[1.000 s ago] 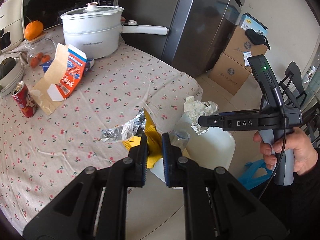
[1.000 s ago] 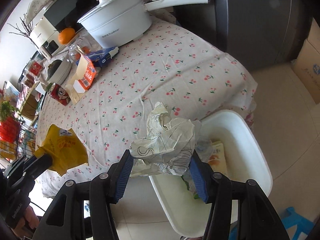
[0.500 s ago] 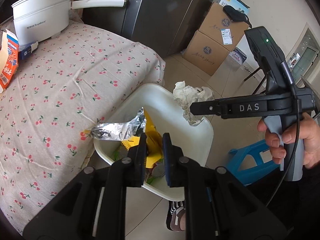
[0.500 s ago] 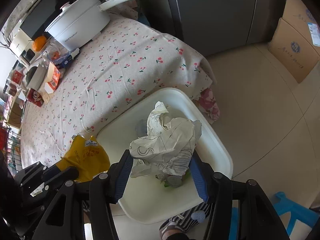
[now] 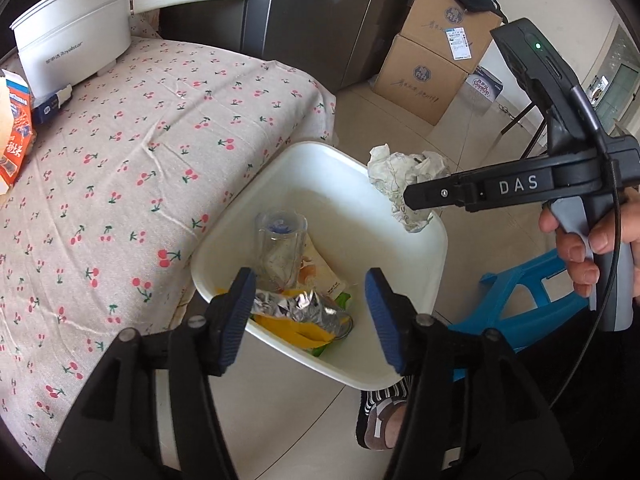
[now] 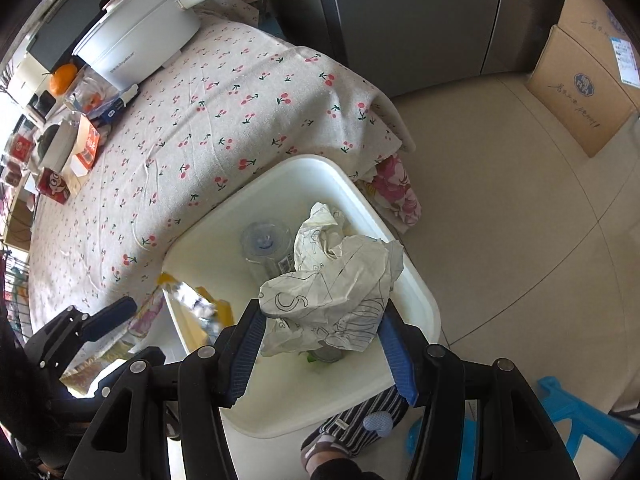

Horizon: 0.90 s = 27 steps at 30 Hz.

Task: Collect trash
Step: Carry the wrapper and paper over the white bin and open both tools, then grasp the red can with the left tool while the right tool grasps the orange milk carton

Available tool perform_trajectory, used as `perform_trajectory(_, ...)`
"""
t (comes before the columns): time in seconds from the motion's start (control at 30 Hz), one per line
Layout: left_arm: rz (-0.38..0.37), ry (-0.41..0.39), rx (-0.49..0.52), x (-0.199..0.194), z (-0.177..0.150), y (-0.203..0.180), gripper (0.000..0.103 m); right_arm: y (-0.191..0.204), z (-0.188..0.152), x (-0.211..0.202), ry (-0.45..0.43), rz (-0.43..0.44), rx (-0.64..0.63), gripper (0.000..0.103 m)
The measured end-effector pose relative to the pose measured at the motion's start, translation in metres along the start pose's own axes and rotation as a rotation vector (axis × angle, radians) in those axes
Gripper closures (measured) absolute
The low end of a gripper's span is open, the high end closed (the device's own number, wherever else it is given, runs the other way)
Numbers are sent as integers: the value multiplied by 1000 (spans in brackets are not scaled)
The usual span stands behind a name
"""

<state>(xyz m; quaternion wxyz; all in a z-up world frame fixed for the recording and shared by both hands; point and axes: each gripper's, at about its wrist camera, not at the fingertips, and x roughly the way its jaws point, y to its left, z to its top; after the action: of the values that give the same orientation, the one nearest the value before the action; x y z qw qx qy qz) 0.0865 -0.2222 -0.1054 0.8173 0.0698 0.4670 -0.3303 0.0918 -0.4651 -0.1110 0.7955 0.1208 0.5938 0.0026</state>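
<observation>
Having spread wide, left gripper (image 5: 310, 314) has dropped its foil wrapper (image 5: 298, 306) into white bin (image 5: 436, 240); right gripper (image 6: 322, 340) still clamps crumpled paper (image 6: 340, 292)

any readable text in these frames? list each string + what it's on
"DAS": on the side of the right gripper, white letters on black.
"Royalstar": on the front of the white electric pot; the smaller characters before it are too blurred to read.
Cardboard boxes: round logo, script line and shipping label, all too small to read.
Orange carton at the table edge: large characters, cut off and blurred, unreadable.
</observation>
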Motion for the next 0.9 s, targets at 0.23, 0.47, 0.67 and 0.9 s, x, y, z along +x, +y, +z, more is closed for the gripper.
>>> perform_trajectory(0.23,73,-12,-49,-27,-15,33,21,13,-1,12,39,-22,-36,44)
perform_trajectory(0.47,168,-21,-102,-50,-36,67,18,26,-4,31,96,-64,-82,43)
perform_trajectory(0.67,224,-36,-119,-68,-50,84,9,35,-1,34,110,-90,-88,33)
perform_trajectory(0.9,277,-61,-159,-87,-63,108,1,61,6,28,89,-108,-102,23)
